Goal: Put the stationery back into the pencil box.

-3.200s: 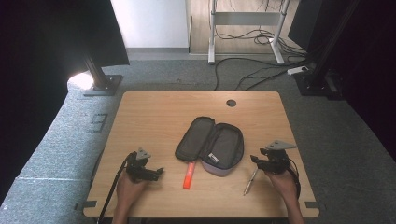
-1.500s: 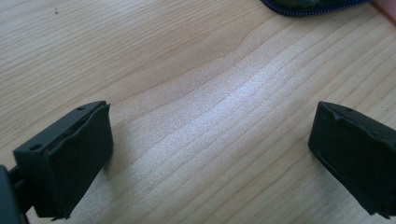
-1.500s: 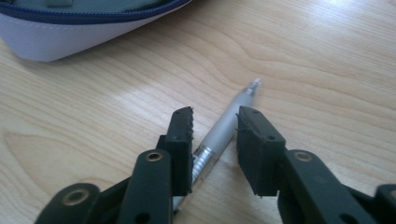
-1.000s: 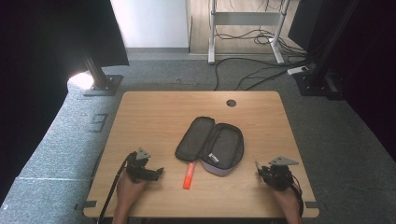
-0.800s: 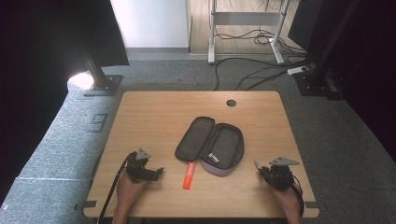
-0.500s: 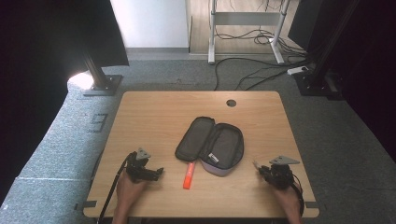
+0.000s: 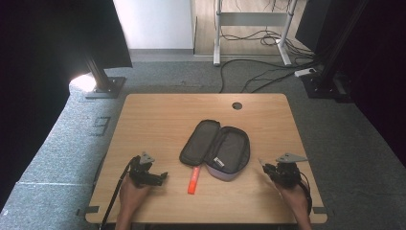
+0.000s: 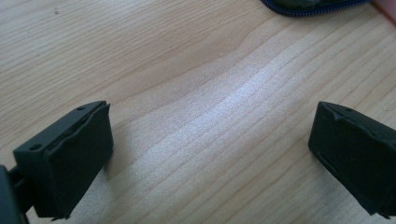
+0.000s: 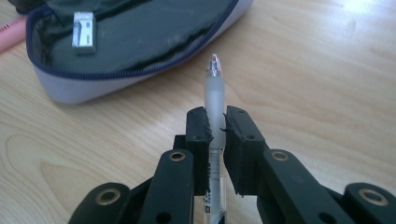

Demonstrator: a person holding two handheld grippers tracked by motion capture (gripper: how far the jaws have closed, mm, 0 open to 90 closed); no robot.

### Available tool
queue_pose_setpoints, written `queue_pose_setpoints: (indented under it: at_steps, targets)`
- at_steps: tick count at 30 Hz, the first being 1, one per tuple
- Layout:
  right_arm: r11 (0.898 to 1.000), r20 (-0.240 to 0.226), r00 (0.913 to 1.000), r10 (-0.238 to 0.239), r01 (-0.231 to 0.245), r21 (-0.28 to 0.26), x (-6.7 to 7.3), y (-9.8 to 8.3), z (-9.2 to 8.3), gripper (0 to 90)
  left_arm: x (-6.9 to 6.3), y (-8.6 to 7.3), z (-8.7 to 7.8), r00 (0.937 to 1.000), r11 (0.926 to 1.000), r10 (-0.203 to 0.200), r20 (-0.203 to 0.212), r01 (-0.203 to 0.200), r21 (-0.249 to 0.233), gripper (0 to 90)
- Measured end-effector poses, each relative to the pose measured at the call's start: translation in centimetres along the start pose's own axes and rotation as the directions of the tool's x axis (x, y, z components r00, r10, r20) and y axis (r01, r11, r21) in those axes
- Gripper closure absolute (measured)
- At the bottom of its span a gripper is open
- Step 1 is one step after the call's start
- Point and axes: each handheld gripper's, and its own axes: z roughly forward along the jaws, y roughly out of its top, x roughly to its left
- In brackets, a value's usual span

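Frosted pen (image 9: pixel 215 100) now clamped in my right gripper (image 9: pixel 216 122), off the table's lower right; case (image 7: pixel 218 148) next.

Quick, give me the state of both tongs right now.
Left tongs: open, nothing between the jaws, over bare table.
Right tongs: closed on a frosted pen, its tip pointing toward the open pencil case.

pen (image 9: pixel 214 100): frosted clear barrel, tip pointing out toward the case, clamped between the right jaws, lifted just off the table
case (image 7: pixel 218 149): dark, zip open, lid folded flat, mid-table, near the pen
case lining: dark, small white label
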Motion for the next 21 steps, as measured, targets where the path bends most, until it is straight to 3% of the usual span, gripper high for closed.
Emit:
queue_pose_setpoints:
  at_steps: [12, 21]
  targets:
    - [0.998, -0.034, 0.9988, -0.037, 0.035, -0.056, 0.3, 4.5, -0.3, 78.4, 0.0, 0.0, 0.0, 1.0000, 1.0000, 0.000, 0.000, 0.000, 0.000, 0.0]
    - [0.996, -0.047, 0.9970, -0.061, 0.058, -0.065, 0.7, 6.3, 0.4, 78.4, 0.0, 0.0, 0.0, 1.0000, 1.0000, 0.000, -0.001, 0.000, 0.001, 0.0]
